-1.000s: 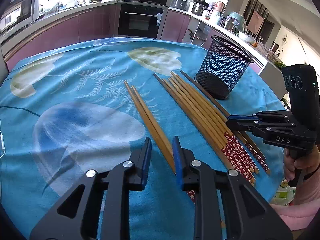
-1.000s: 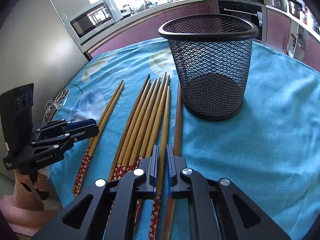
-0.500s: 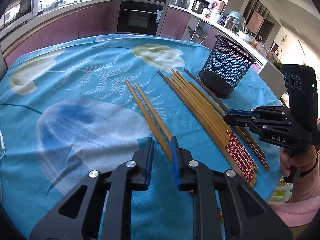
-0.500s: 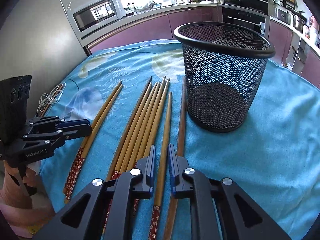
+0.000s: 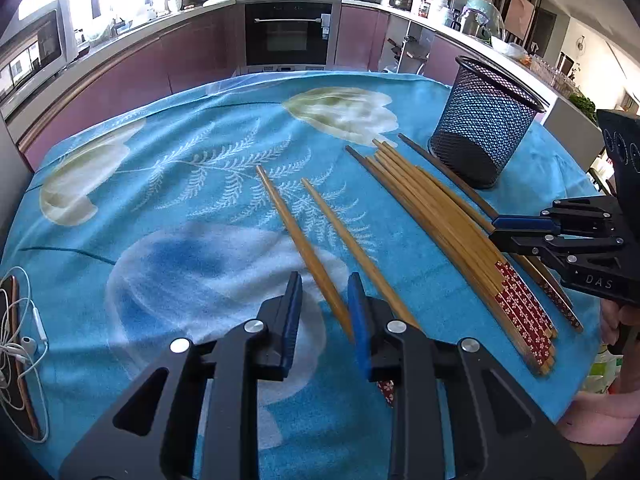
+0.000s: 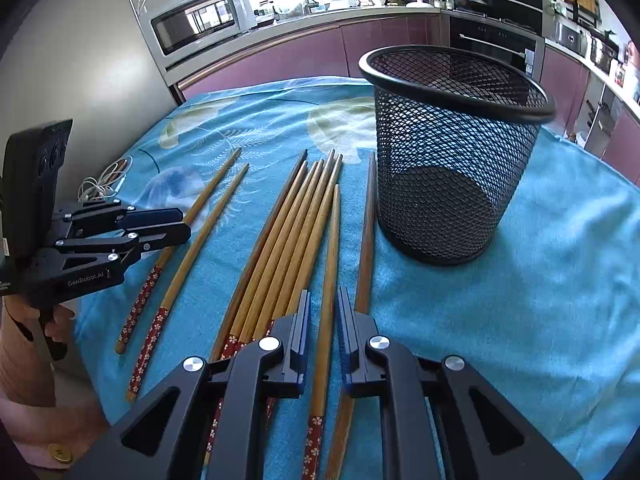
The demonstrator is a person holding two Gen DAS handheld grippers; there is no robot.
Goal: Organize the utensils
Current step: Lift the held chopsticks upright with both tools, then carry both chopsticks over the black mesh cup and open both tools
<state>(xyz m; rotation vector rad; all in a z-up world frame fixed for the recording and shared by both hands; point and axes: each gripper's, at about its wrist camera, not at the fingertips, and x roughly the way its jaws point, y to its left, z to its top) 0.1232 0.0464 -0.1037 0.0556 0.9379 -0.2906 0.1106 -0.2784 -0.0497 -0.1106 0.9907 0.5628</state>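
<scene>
Two light wooden chopsticks (image 5: 340, 236) lie apart on the blue cloth. One runs between the opening jaws of my left gripper (image 5: 325, 292) with a gap beside it; the other passes just right of the right finger. In the right wrist view my left gripper (image 6: 186, 225) hovers over that pair (image 6: 208, 216). A bundle of chopsticks (image 6: 288, 232) with red flowered ends lies beside a dark one (image 6: 366, 220). My right gripper (image 6: 324, 300) straddles the bundle's rightmost chopstick (image 6: 330, 240), jaws opening, pads just off it. The black mesh basket (image 6: 448, 168) stands upright and empty.
The basket (image 5: 484, 128) stands at the far right of the round table, behind the bundle (image 5: 440, 224) and my right gripper (image 5: 494, 230). A phone with white earphones (image 5: 16, 340) lies at the left edge. Kitchen counters and an oven (image 5: 288, 36) ring the table.
My left jaws have widened and the two chopsticks by them, side by side before, now lie spread apart. My right jaws have loosened around the chopstick between them.
</scene>
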